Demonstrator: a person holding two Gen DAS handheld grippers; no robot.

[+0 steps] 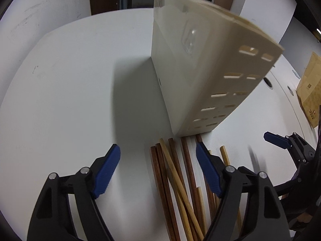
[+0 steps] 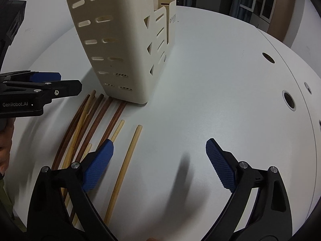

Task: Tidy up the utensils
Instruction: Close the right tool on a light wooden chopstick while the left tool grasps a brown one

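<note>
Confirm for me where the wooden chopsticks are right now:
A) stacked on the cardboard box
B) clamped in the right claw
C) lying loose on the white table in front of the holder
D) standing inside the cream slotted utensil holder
C: the dark and light wooden chopsticks lie flat on the white table at the foot of the cream slotted utensil holder, and both the right claw and left claw are open and empty.

Both wrist cameras look steeply down, close over the white table (image 1: 60, 100); both show, slightly blurred, the chopsticks (image 2: 120, 172) and cream holder (image 1: 180, 76).
</note>
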